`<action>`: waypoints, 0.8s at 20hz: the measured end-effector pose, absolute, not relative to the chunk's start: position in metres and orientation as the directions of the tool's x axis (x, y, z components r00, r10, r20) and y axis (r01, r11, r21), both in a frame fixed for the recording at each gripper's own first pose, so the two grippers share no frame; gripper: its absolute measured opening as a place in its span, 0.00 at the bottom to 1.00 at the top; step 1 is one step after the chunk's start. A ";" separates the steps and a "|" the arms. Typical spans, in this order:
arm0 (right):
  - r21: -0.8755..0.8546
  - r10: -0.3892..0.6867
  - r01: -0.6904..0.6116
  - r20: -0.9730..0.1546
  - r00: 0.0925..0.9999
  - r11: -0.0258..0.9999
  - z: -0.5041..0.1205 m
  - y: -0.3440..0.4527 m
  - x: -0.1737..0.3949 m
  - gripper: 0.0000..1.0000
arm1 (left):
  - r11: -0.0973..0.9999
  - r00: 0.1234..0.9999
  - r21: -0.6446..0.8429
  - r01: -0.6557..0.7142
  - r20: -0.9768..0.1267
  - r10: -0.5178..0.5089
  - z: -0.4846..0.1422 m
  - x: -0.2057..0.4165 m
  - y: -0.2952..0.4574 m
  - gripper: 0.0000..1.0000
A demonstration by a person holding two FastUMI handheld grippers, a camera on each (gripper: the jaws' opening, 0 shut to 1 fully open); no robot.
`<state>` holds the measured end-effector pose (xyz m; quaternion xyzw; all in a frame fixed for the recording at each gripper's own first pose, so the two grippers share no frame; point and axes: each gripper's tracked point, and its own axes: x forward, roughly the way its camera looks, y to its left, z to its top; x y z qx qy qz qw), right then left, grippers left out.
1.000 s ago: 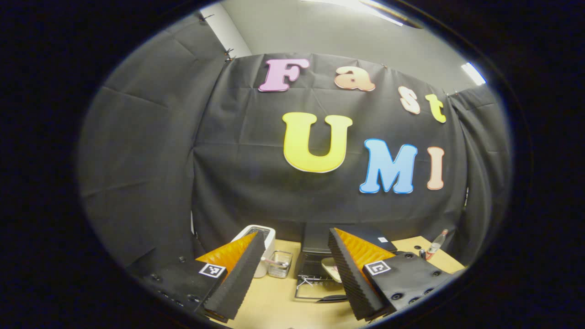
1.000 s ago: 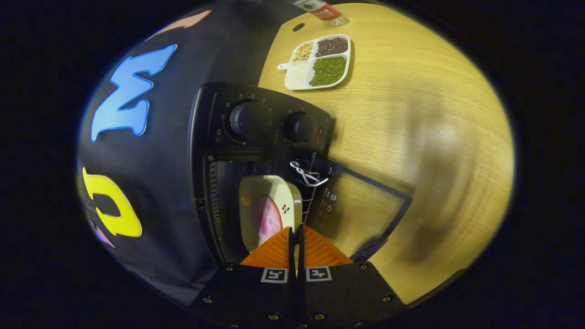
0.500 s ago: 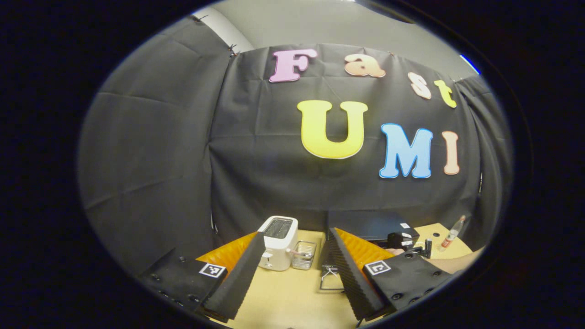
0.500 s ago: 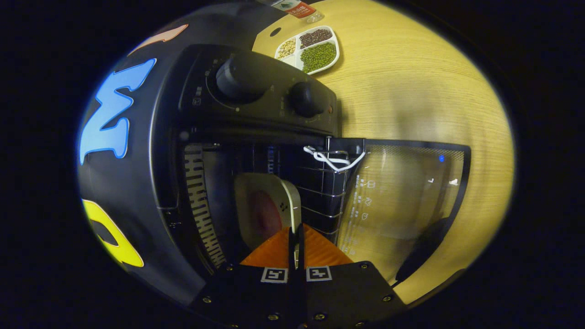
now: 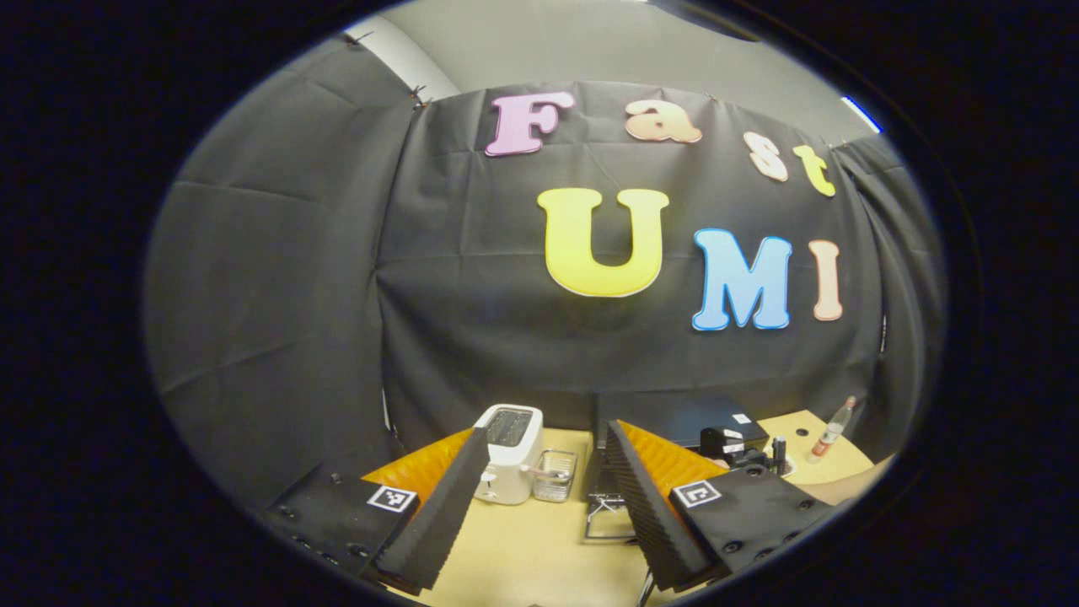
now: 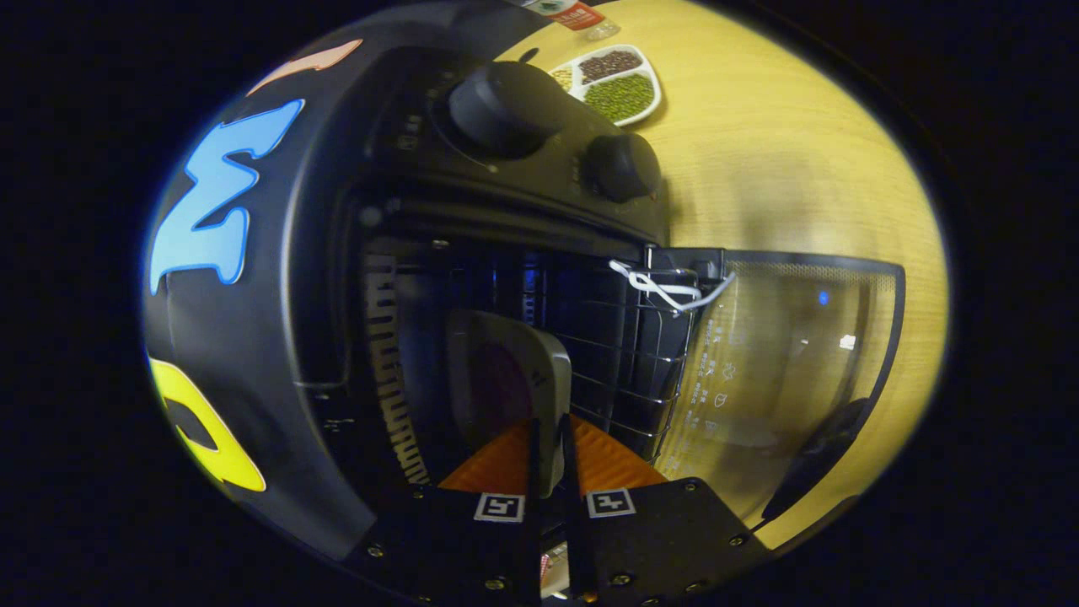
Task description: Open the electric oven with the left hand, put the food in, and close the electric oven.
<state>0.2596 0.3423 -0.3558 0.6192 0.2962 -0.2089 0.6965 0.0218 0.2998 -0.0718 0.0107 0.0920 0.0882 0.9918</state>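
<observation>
The black electric oven [image 6: 278, 253] is close in the right gripper view, its glass door [image 6: 792, 362] folded down flat. A pale plate [image 6: 497, 379] with pink food sits on the wire rack [image 6: 628, 362] inside the dark cavity. My right gripper [image 6: 548, 426] reaches into the oven. Its fingers have parted a little, and the plate's rim lies between them. In the left gripper view the oven [image 5: 666, 415] and its lowered door [image 5: 609, 524] are farther off. My left gripper [image 5: 545, 430] is held wide open above the table with nothing between its fingers.
Two knobs [image 6: 506, 105] stick out of the oven's control panel. A divided tray of beans [image 6: 620, 84] and a bottle [image 6: 569, 10] stand on the wooden table [image 6: 784, 169] beyond the oven. A white toaster [image 5: 508, 451] and a small glass container [image 5: 556, 475] stand left of the oven.
My right gripper carried the plate deeper into the oven, then its fingers spread apart a little. My left gripper drew back from the oven and stayed open.
</observation>
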 end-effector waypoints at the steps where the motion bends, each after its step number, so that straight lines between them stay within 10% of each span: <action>1: 0.742 0.094 0.644 -0.666 0.740 0.186 -0.350 0.342 0.254 0.15 | 0.985 0.970 0.032 -0.167 -0.174 0.170 -0.069 0.024 0.295 0.91; 10: 0.663 0.176 0.404 -0.629 0.758 0.631 -0.279 0.287 0.177 0.21 | 0.998 0.984 -0.003 -0.064 -0.164 0.063 -0.073 0.044 0.235 0.99; 16: 0.405 0.094 0.090 -0.413 0.906 0.910 -0.175 0.219 0.137 0.21 | 1.000 0.987 -0.013 0.016 -0.159 -0.018 -0.085 0.053 0.185 0.95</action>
